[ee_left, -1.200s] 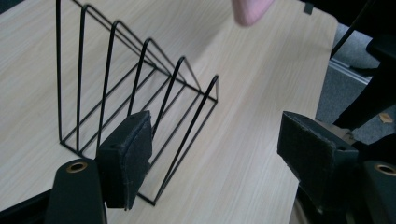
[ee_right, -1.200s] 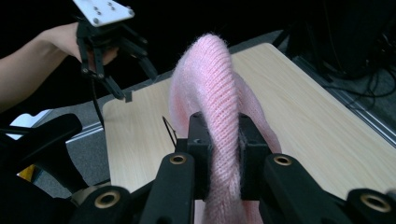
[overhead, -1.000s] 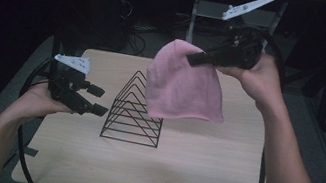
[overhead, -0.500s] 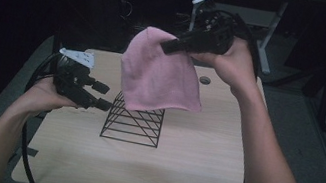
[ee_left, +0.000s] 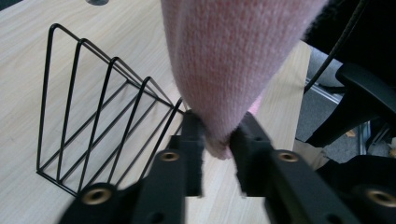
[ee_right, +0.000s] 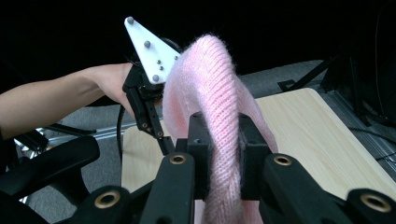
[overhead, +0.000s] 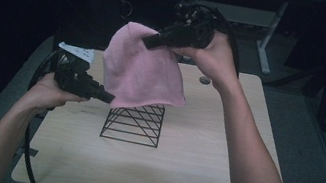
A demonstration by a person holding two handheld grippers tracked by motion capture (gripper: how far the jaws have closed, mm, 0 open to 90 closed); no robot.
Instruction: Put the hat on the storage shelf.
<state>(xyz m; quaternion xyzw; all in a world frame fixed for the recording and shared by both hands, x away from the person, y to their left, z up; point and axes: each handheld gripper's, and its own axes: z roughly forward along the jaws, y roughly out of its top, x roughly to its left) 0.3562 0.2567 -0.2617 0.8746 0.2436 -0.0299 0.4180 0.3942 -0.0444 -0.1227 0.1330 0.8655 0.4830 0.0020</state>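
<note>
Forearms come in from my side; nearest me, my left gripper (overhead: 104, 95) is clenched on the lower hem of the pink knit hat (overhead: 141, 72), low beside the black wire rack (overhead: 133, 122). Farther off and higher, my right gripper (overhead: 152, 41) grips the hat's crown. The hat hangs slanting between them, directly above the rack; I judge lowering comes next.

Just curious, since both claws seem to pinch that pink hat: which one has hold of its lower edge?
The left gripper does: it pinches the pink hat at its bottom hem beside the wire rack, while the right gripper grips the raised top.
</note>
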